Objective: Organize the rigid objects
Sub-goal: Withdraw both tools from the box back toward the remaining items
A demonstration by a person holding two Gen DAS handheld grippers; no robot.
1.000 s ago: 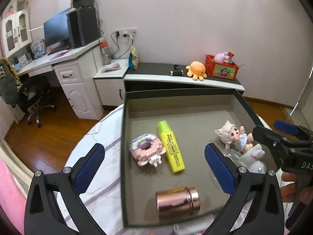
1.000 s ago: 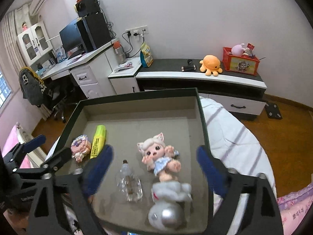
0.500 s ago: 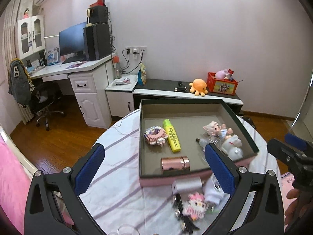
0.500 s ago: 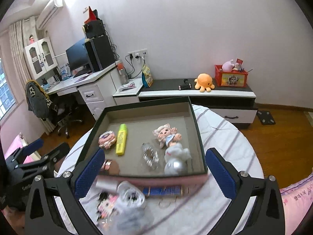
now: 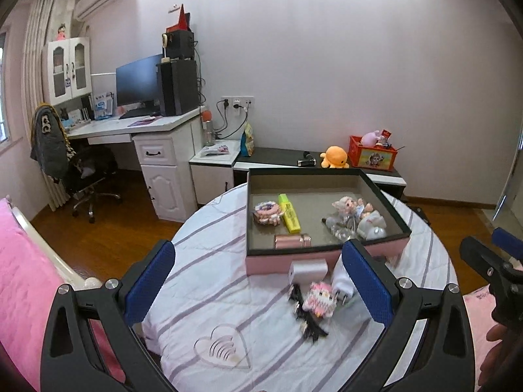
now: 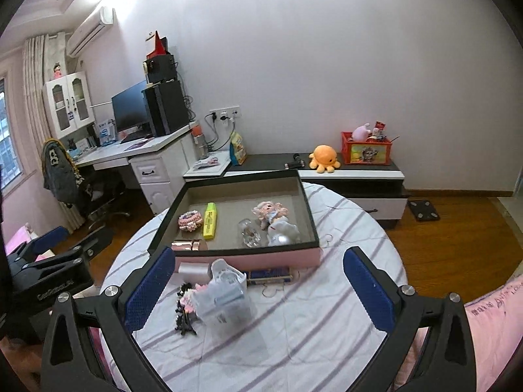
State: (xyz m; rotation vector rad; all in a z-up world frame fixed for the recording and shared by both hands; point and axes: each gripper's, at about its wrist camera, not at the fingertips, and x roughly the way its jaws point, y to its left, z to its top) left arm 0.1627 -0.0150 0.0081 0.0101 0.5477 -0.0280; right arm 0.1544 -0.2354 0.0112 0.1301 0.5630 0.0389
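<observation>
Bedroom, round table (image 5: 228,294) under striped cloth. I saw pink tray (image 6: 261,258) toward table's 12 o'clock: yellow highlighter (image 6: 210,220), bead bracelet (image 6: 189,220), copper tube (image 5: 292,241), doll (image 6: 269,211), clear bottle (image 6: 250,232) all inside. Loose at tray's 6 o'clock, on cloth: white charger (image 5: 343,281), pixel-block toy (image 5: 318,300), black hair clip (image 5: 307,323). I held left claw (image 5: 261,285) wide, empty, above table. Right claw (image 6: 258,289) likewise wide, empty.
</observation>
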